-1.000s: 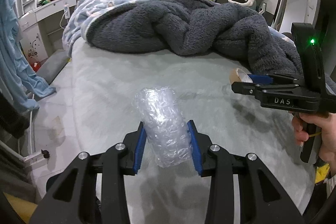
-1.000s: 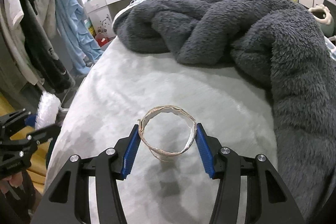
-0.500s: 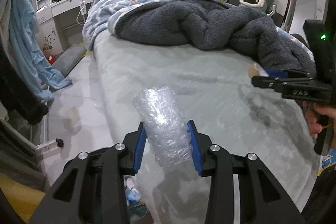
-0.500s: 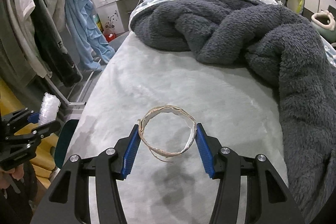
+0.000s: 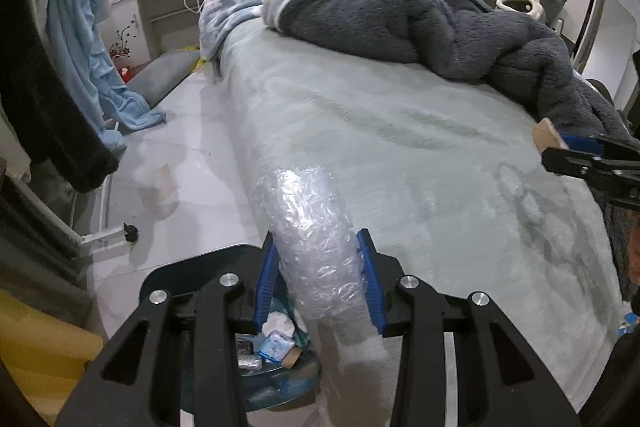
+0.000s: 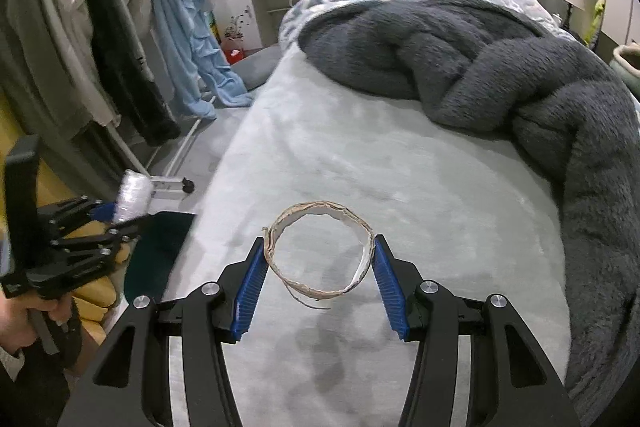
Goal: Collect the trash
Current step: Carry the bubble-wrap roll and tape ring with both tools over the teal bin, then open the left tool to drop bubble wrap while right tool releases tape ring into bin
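Bubble-wrap roll (image 5: 316, 247) clamped in left gripper (image 5: 318, 281) jaws, cardboard ring (image 6: 320, 255) clamped in right gripper (image 6: 318, 283) jaws

**Materials and finishes seen**

Clear, glossy bubble wrap (image 5: 316, 247) is seen at lower centre, between ribbed blue pads (image 5: 370, 287) on matt black plastic fingers with shiny metal screws. A rough, frayed cardboard ring (image 6: 320, 251) is shown at centre. The bed (image 6: 400, 187) is covered in pale, short-piled cloth; a fluffy dark grey blanket (image 6: 520, 75) is heaped at upper right.
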Demonstrator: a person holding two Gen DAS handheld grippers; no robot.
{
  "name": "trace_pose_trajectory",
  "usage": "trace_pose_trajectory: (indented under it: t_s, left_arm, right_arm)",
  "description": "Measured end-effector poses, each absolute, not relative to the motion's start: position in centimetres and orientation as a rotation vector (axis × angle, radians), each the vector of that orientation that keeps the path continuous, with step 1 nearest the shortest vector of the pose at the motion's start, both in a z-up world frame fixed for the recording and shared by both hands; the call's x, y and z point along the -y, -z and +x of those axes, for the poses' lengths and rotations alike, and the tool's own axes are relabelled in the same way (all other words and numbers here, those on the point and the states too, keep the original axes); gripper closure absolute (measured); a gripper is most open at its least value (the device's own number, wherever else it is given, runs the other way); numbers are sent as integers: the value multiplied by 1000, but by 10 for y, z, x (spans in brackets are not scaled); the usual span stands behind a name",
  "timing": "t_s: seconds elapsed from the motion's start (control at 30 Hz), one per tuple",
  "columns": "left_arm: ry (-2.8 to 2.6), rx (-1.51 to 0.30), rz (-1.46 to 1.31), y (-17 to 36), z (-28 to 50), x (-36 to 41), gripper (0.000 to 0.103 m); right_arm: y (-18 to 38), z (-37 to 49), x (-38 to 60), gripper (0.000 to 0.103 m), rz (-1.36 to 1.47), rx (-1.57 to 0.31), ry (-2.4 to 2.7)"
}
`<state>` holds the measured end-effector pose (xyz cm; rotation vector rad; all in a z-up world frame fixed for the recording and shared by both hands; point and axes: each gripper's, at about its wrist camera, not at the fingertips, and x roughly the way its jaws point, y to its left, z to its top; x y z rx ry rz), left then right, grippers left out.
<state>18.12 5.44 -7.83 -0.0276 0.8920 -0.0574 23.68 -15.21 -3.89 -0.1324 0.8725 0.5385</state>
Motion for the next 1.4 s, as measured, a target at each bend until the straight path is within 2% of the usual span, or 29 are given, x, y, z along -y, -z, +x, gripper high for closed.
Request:
trace_pose_trajectory:
  t_s: [0.43, 1.4]
  left_arm:
    - [-29, -985, -85, 104, 170, -110, 62]
    - [-62, -1256, -182, 177, 151, -195, 62]
  right_arm:
    - [16, 227, 92, 49, -151, -852, -618]
    - [60, 219, -48, 49, -218, -930, -811]
